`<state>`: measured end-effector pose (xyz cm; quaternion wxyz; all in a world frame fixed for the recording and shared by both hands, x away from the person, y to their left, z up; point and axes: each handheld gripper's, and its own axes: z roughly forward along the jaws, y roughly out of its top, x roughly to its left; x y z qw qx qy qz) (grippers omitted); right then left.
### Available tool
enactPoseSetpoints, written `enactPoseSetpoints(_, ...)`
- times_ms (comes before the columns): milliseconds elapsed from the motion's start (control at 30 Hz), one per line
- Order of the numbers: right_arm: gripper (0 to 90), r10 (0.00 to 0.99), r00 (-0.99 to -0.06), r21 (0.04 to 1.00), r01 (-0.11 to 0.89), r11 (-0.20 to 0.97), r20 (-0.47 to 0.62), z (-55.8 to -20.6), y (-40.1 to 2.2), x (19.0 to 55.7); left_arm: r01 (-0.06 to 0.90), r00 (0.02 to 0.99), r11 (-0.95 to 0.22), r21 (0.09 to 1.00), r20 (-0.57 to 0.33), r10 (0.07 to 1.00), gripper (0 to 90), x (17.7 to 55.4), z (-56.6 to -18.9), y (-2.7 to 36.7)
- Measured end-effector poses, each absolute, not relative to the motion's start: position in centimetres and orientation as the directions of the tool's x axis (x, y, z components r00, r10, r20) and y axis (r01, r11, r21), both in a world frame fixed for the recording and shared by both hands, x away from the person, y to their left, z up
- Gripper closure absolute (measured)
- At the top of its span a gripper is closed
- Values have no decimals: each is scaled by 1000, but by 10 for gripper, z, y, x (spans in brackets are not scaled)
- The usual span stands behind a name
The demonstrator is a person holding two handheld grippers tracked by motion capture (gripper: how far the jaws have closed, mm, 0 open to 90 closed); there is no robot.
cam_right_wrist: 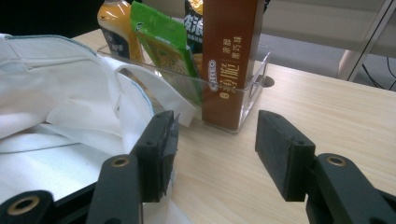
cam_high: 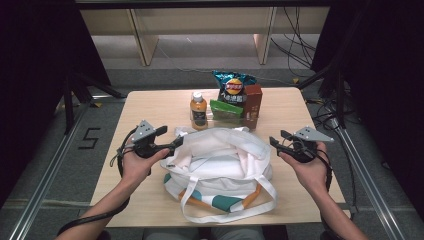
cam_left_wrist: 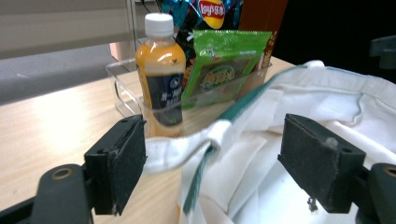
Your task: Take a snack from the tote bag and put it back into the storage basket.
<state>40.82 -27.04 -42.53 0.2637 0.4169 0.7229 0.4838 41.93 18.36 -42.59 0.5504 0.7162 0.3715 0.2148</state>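
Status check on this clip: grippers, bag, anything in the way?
Left gripper open, bag rim between jaws. Right gripper open, empty, beside bag. White tote bag slumped mid-table. Clear snack bin stands close behind it.

The tote bag (cam_high: 220, 157) is soft white cloth, creased and matt. The tabletop (cam_high: 150, 107) looks like pale, smooth wood laminate. The tray (cam_right_wrist: 243, 100) is clear glossy plastic, the chip bag (cam_high: 232, 82) shiny foil, the box (cam_right_wrist: 231, 60) smooth cardboard, and the bottle (cam_left_wrist: 161, 74) glossy plastic.
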Motion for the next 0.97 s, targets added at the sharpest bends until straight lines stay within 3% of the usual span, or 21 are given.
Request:
enactPoseSetpoints(467, 479, 857, -515, 916, 341, 211, -6, -426, -272, 409, 299, 615, -94, 950, -116, 780, 211, 396, -443, 201)
enactPoseSetpoints(767, 479, 868, -494, 906, 388, 172, 47, -428, -270, 408, 300, 619, -94, 949, -119, 776, 212, 395, -445, 204)
enactPoseSetpoints(967, 479, 863, -503, 916, 364, 171, 38, -430, -274, 411, 307, 630, -101, 947, -122, 767, 213, 396, -446, 202)
